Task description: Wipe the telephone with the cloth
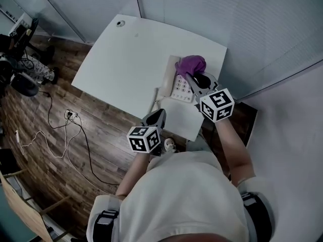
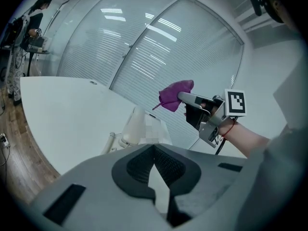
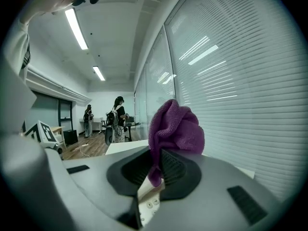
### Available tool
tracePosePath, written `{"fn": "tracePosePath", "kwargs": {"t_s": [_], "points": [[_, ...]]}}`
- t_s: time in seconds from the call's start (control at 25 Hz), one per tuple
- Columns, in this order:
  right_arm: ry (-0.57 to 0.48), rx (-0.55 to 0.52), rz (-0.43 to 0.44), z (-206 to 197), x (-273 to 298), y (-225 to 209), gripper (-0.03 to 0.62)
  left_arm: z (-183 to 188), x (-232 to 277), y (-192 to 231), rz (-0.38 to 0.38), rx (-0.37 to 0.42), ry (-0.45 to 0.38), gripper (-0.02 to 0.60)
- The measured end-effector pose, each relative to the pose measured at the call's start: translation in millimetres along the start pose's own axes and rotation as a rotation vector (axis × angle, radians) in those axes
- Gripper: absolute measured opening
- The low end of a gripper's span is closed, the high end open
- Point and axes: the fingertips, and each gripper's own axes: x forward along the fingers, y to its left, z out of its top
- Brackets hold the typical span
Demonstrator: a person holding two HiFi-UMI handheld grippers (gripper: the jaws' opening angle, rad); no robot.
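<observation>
A white telephone [image 1: 177, 86] sits near the right end of the white table [image 1: 126, 59], its handset along its left side. My right gripper [image 1: 192, 77] hovers over the phone's far part, shut on a bunched purple cloth [image 1: 191, 64]. In the right gripper view the cloth [image 3: 175, 129] bulges out of the closed right gripper [image 3: 156, 173], with phone keys [image 3: 149, 203] showing below. My left gripper [image 1: 159, 115] hangs at the table's near edge, left of the phone, shut with nothing in it [image 2: 155, 170]. It looks toward the telephone [image 2: 137, 128] and the cloth [image 2: 174, 94].
Glass partitions with blinds [image 1: 242, 24] close in the table at the back and right. A small round fitting [image 1: 120, 23] sits at the table's far left corner. Cables and a power strip [image 1: 70, 116] lie on the wooden floor to the left. Two people [image 3: 118, 119] stand far off.
</observation>
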Motion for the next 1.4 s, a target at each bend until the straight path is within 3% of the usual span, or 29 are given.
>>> {"fn": "tracePosePath", "kwargs": {"t_s": [0.28, 0.48, 0.68, 1.04, 1.4], "points": [[0.017, -0.045, 0.035, 9, 39, -29, 0.046, 10, 16, -1, 0.041, -0.038, -0.027, 0.021], [0.033, -0.054, 0.051, -19, 51, -37, 0.046, -13, 27, 0, 0.062, -0.050, -0.016, 0.021], [0.088, -0.078, 0.067, -15, 88, -41, 0.046, 8, 30, 12, 0.081, -0.074, 0.002, 0.021], [0.139, -0.072, 0.033, -42, 113, -54, 0.046, -6, 39, 16, 0.069, -0.049, 0.061, 0.021], [0.186, -0.052, 0.024, -65, 124, -55, 0.046, -1, 48, 31, 0.083, -0.090, 0.017, 0.021]]}}
